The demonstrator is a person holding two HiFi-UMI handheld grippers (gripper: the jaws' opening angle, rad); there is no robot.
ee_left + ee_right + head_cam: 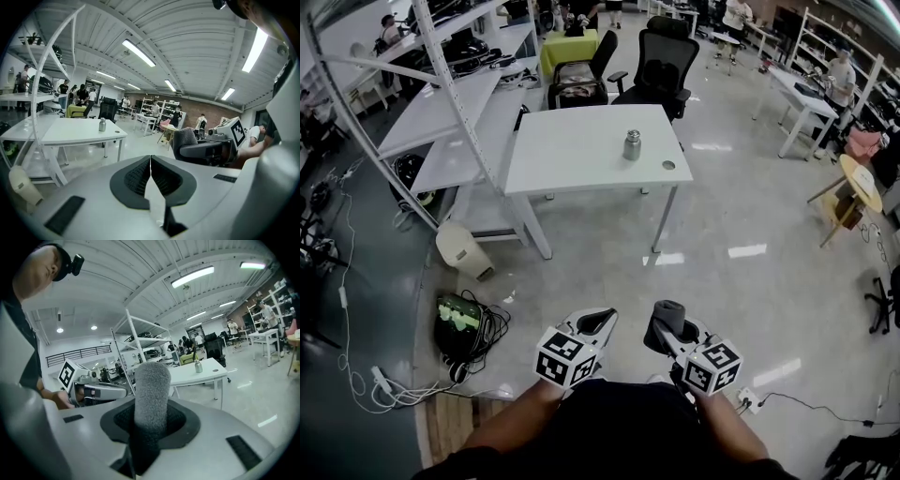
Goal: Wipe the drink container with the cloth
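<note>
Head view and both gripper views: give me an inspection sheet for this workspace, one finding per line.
Surface: white table, mostly bare, standing well ahead of both grippers.
Job's things: metal drink container upright on the table; grey cloth rolled up, away from the container.
Clutter: small round disc on the table, near the container but apart from it; beige bin on the floor by a table leg.
Grippers: left gripper shut, nothing in it; right gripper shut on the cloth.
Cables: white leads and a power strip on the floor at left; black cable at right.
Surroundings: shelving rack, office chairs, people at far benches.
</note>
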